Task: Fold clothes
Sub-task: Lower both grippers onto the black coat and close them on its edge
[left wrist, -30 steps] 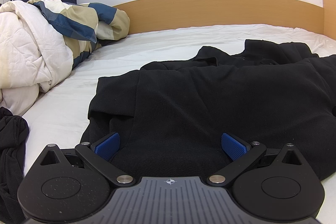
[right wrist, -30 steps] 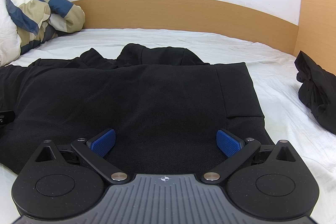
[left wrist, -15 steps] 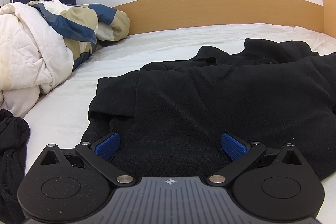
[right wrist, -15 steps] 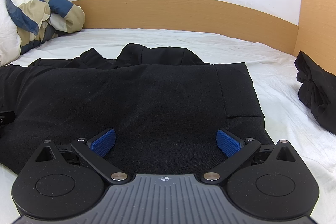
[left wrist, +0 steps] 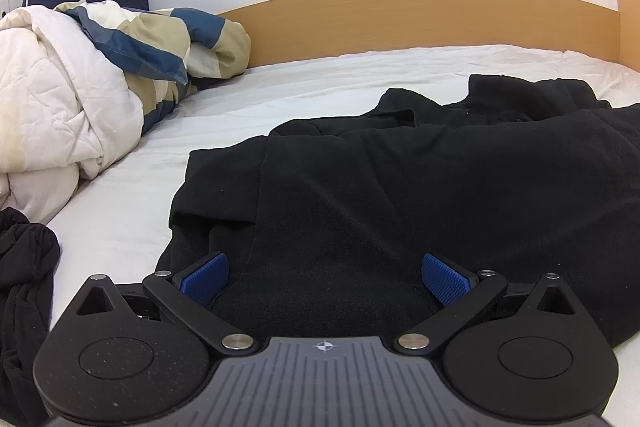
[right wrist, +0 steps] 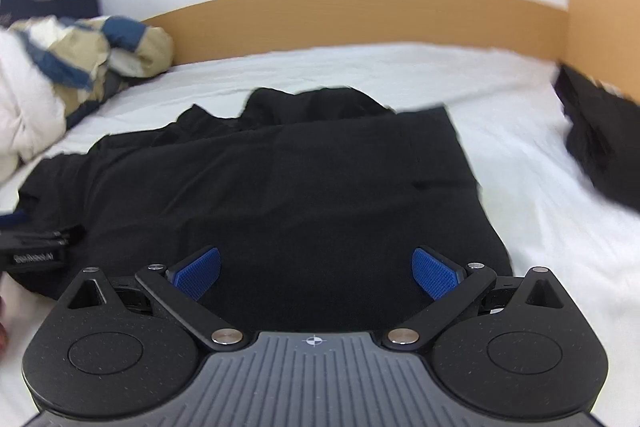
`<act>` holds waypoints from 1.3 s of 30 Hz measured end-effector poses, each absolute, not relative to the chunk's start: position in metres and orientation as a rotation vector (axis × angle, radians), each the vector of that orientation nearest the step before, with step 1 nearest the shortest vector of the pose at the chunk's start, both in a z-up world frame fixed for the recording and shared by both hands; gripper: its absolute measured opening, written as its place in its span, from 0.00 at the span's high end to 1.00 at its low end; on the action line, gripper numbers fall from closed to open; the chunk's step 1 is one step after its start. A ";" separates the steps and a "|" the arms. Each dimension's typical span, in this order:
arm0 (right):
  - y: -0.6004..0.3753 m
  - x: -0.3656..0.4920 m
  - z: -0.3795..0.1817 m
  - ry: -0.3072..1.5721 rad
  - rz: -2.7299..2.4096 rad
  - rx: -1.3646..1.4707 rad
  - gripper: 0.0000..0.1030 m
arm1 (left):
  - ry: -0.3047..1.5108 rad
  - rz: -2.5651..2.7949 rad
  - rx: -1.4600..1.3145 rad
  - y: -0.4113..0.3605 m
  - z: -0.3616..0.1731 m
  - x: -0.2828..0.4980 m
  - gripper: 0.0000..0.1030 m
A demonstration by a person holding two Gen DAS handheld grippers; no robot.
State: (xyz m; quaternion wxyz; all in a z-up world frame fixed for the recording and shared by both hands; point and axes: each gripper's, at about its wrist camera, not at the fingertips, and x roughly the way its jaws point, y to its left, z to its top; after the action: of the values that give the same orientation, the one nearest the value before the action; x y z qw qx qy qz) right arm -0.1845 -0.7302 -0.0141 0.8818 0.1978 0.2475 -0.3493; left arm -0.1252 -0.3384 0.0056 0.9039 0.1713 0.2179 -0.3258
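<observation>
Black garment (left wrist: 420,195) spread flat on the white bed sheet (left wrist: 320,87), left gripper (left wrist: 324,277) spread wide over its near hem, holding nothing, right gripper (right wrist: 316,273) likewise wide and empty, rumpled duvet (left wrist: 80,75) to the left, wooden headboard (right wrist: 360,7) behind
</observation>
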 end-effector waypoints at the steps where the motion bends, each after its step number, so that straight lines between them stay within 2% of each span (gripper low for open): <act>1: -0.733 -0.194 -0.012 0.515 -0.740 0.471 0.00 | 0.451 -0.650 0.359 -0.336 0.008 -0.129 0.01; 5: -0.742 -0.233 -0.013 0.456 -0.762 0.684 0.01 | 0.451 -0.699 0.250 -0.293 0.025 -0.151 0.01; 8: -0.749 -0.249 -0.026 0.413 -0.725 0.840 0.11 | 0.556 -0.744 0.095 -0.254 0.029 -0.157 0.01; 11: -0.756 -0.250 -0.042 0.361 -0.698 0.964 0.12 | 0.662 -0.757 -0.011 -0.239 0.025 -0.154 0.01; 17: -0.767 -0.235 -0.049 0.226 -0.649 1.064 0.12 | 0.703 -0.731 -0.058 -0.256 0.021 -0.149 0.01; 25: -0.775 -0.214 -0.050 0.187 -0.632 0.967 0.15 | 0.762 -0.739 -0.185 -0.282 0.008 -0.123 0.01; 28: -0.780 -0.208 -0.054 0.181 -0.645 0.938 0.28 | 0.753 -0.735 -0.224 -0.290 0.005 -0.115 0.02; 30: -0.786 -0.207 -0.059 0.167 -0.646 0.948 0.43 | 0.747 -0.732 -0.250 -0.295 0.003 -0.110 0.03; 31: -0.789 -0.206 -0.061 0.160 -0.647 0.953 0.46 | 0.744 -0.730 -0.263 -0.298 0.002 -0.107 0.06; 33: -0.793 -0.205 -0.064 0.143 -0.637 0.971 0.60 | 0.754 -0.725 -0.289 -0.298 0.001 -0.102 0.40; 34: -0.793 -0.206 -0.064 0.130 -0.631 0.974 0.64 | 0.769 -0.735 -0.306 -0.298 0.000 -0.099 0.45; 35: -0.792 -0.207 -0.063 0.116 -0.625 0.966 0.73 | 0.780 -0.752 -0.327 -0.296 -0.001 -0.097 0.56; 36: -0.790 -0.208 -0.060 0.107 -0.618 0.951 0.77 | 0.788 -0.773 -0.349 -0.293 -0.001 -0.096 0.69; 39: -0.781 -0.211 -0.049 0.087 -0.604 0.897 0.84 | 0.772 -0.817 -0.383 -0.280 0.006 -0.101 0.83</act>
State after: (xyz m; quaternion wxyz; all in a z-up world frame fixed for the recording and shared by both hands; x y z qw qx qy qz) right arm -0.2115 -0.7807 -0.0493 0.8563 0.4270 0.0412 -0.2876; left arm -0.1010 -0.2796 0.0063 0.8290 -0.1803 0.3636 -0.3848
